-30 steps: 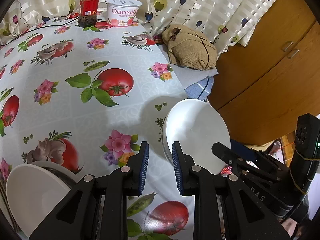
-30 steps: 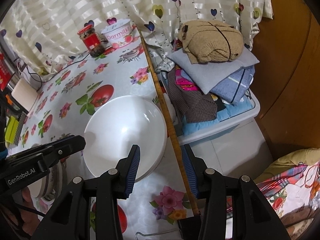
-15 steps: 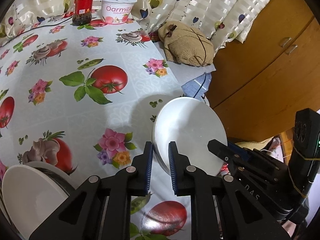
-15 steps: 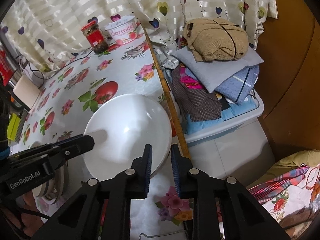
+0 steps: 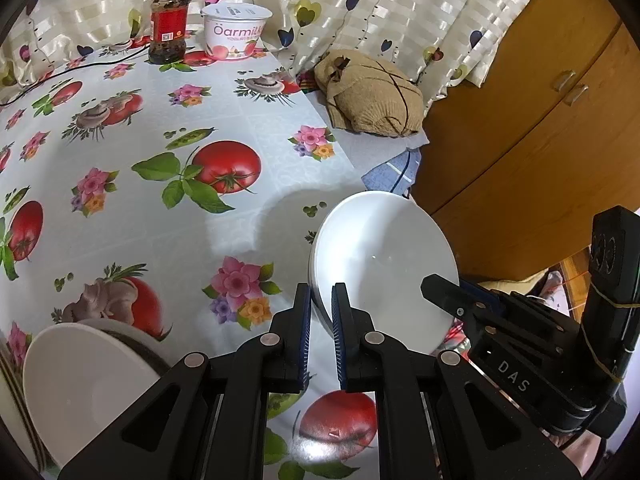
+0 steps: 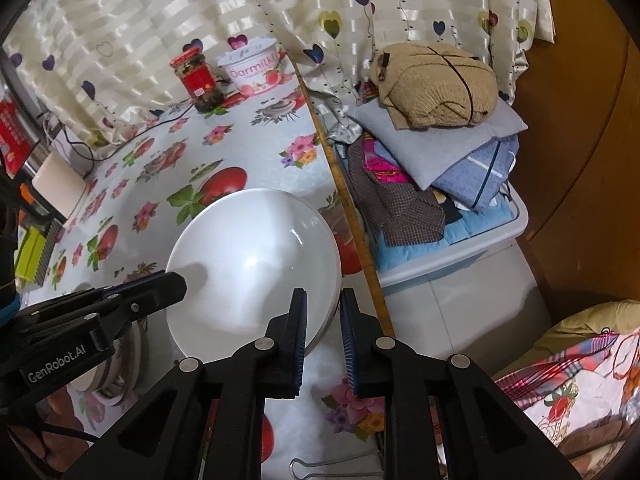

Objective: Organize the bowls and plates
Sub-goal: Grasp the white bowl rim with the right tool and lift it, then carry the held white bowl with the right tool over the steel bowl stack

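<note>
white bowl (image 5: 384, 268) gripped at opposite rims | left gripper (image 5: 322, 332) clenched on it | right gripper (image 6: 323, 334) clenched on it | two-sided hold judged for a level lift off worktop (image 5: 140, 120)

Plain white bowl (image 6: 256, 264) on a bench (image 5: 132, 216) with a pale cloth printed in red tomatoes, pink flowers and green leaves. Cream striped curtain (image 6: 160, 12) with dark hearts, red-lidded jar (image 5: 168, 24), tan sweater (image 6: 436, 84), black grippers (image 5: 320, 320) with blue pads.
</note>
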Motion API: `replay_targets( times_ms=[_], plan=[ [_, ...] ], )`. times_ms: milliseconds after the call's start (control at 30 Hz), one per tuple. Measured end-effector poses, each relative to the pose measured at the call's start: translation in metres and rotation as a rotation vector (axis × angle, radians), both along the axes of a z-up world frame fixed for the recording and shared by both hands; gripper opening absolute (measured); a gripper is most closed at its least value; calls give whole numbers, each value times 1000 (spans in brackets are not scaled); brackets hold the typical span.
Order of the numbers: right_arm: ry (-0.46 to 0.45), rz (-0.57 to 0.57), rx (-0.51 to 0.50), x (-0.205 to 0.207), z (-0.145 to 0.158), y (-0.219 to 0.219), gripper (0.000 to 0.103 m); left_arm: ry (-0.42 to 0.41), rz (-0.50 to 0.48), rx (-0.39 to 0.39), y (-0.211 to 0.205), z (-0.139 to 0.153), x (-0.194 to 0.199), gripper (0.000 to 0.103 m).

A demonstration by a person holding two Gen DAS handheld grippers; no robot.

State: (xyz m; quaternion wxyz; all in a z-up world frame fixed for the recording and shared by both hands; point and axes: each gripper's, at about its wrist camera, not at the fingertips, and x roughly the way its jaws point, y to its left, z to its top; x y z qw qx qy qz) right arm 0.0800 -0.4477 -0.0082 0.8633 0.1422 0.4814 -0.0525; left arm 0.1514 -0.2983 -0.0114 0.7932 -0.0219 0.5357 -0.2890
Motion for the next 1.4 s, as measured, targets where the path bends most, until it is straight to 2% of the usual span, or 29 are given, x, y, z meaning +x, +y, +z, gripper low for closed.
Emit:
replay_targets(
  times_ms=[633, 1400],
  plan=[
    [-39, 38, -17, -11, 28, 21, 17, -20, 13, -26, 21, 20, -13, 11],
    [-98, 120, -40, -18, 66, 66, 17, -73, 80, -65, 75, 60, -31, 11]
  ],
)
